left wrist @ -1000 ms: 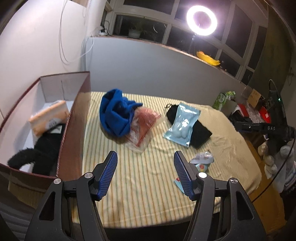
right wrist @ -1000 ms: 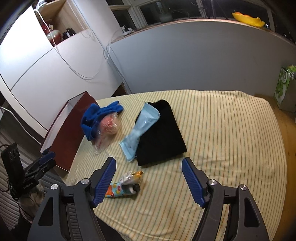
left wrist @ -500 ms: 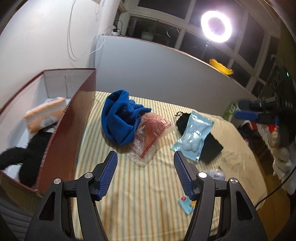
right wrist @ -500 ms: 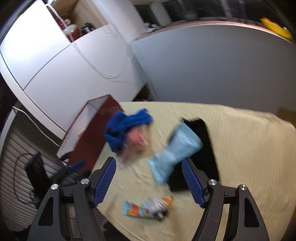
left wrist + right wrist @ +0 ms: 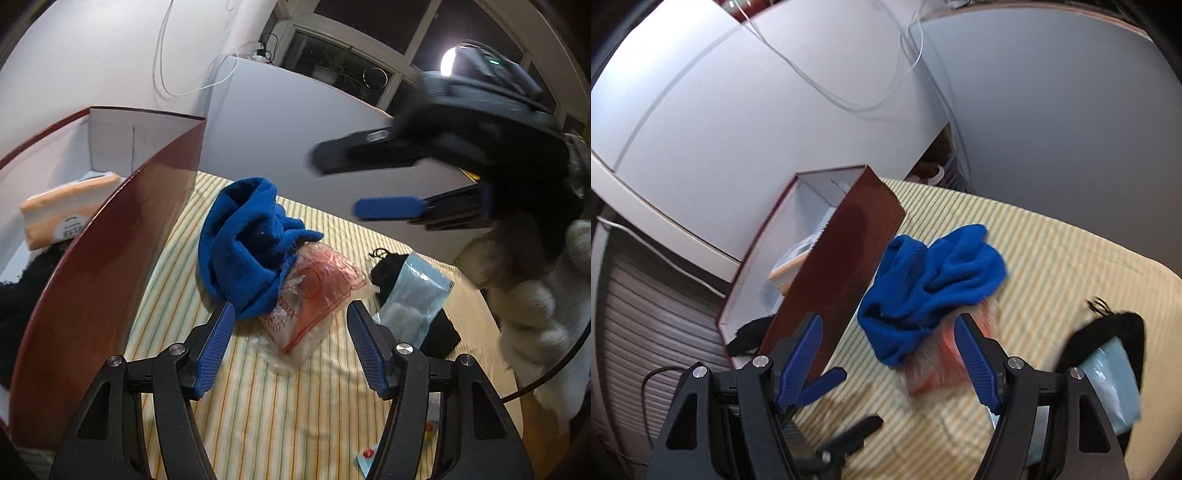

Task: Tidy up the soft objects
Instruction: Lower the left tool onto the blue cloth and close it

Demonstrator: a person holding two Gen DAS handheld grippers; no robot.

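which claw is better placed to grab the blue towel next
Probably the right claw: it is open, and the blue towel lies framed between its fingers. The left claw, also open, frames mostly the red plastic bag.

Indoor room at night. Surface w/ yellow striped cloth [image 5: 295, 398] fills the lower part of both views. Behind it, a plain grey partition wall [image 5: 273, 122]. To the left, a white wall [image 5: 92, 55] w/ thin white cables [image 5: 173, 66] hanging in loops. Above the partition, dark window panes [image 5: 332, 55] in white frames, w/ small plants [image 5: 325, 72] on the sill. A bright lamp [image 5: 448, 61] glares at upper right, partly hidden. Right wrist view: white cabinet panels [image 5: 701, 110], ribbed grey surface [image 5: 646, 314] lower left.
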